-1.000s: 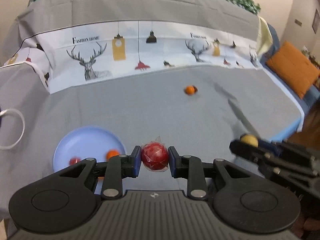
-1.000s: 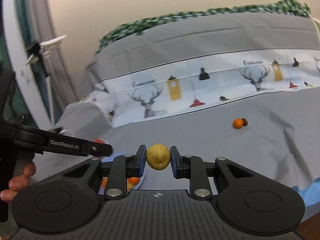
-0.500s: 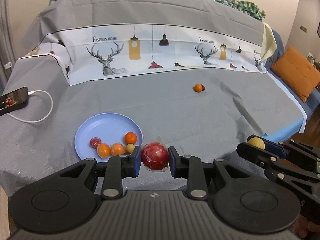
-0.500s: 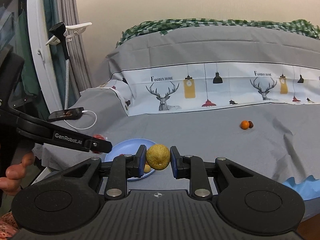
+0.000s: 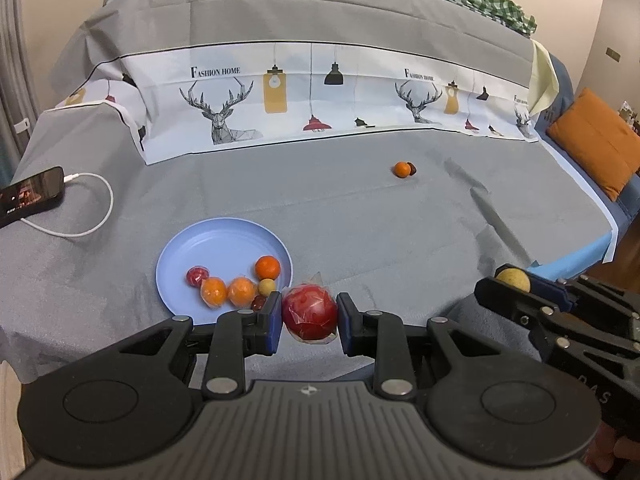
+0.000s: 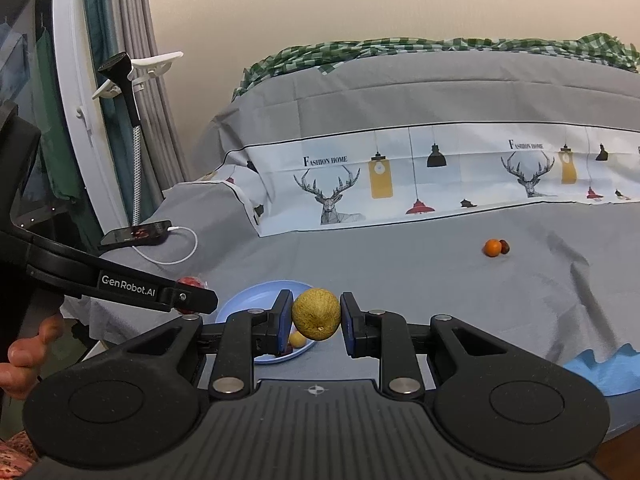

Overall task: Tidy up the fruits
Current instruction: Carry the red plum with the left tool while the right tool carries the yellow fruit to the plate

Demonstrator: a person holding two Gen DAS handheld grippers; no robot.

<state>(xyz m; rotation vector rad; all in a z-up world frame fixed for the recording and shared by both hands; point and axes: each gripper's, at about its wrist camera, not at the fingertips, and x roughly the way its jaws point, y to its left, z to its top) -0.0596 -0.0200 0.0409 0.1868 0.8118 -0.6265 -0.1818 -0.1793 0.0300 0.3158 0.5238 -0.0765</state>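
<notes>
Counting one blue plate, six small fruits on it, two held fruits, red and yellow, two more on cloth, one phone.

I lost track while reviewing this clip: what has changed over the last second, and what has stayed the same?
Both views swung, bringing the blue plate and the phone into fuller view. Nothing was grabbed or released: the left gripper still clamps the red fruit, the right gripper the yellow fruit. The orange fruit on the sheet has not moved.
</notes>
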